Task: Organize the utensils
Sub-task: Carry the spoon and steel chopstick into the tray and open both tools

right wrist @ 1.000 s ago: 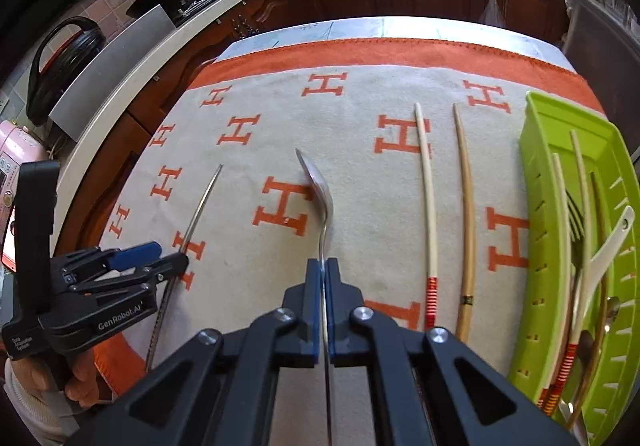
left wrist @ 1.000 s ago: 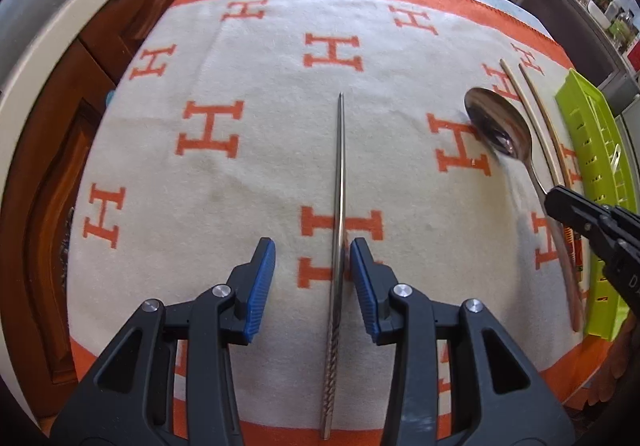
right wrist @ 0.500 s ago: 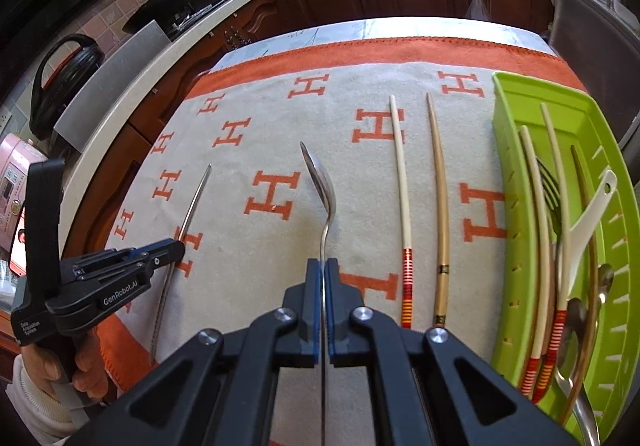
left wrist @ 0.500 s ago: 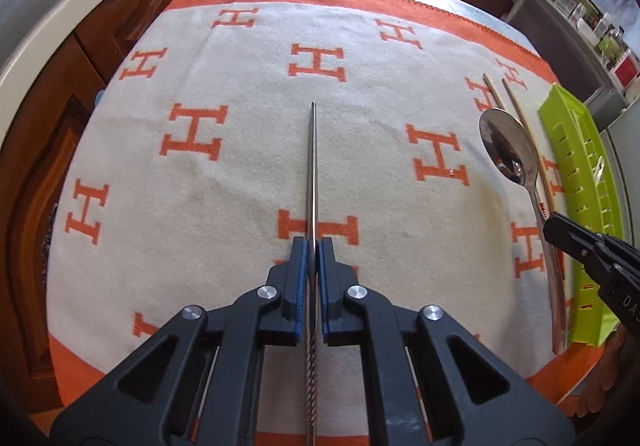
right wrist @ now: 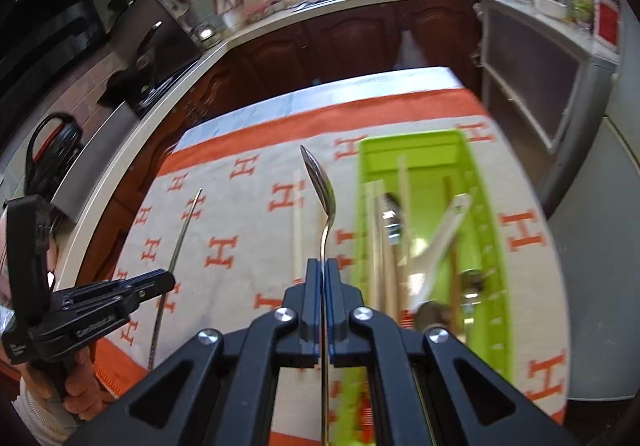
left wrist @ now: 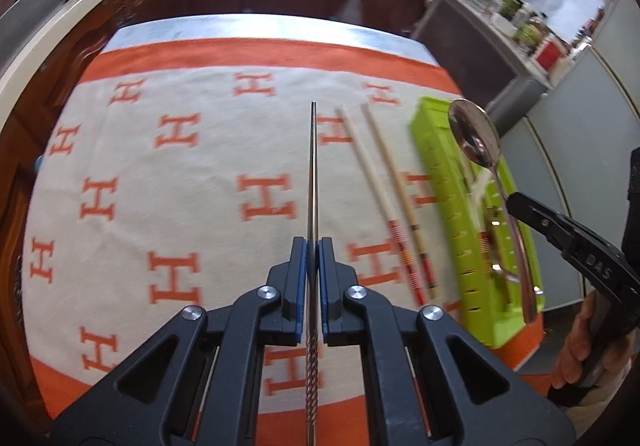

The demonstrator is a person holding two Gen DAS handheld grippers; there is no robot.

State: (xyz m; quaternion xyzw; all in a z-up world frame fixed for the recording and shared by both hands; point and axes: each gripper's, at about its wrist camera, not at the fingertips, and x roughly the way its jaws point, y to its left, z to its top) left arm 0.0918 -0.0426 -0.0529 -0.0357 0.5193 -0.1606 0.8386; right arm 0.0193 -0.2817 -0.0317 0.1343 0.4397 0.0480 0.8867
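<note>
Left wrist view: the left gripper [left wrist: 313, 246], tilted steeply down, pinches a metal chopstick [left wrist: 312, 174] above the cloth [left wrist: 200, 174]. The right gripper [right wrist: 323, 266], clamped on a spoon [right wrist: 322, 182], angles down beside the green tray [right wrist: 490, 246]. 2 wooden chopsticks [left wrist: 384, 190] lie left of it.

Left wrist view: close behind the left gripper [left wrist: 313, 246], angled down toward 12 o'clock. Right wrist view: likewise. Both share the H-patterned cloth [left wrist: 180, 206] (green tray [right wrist: 486, 206] included).
</note>
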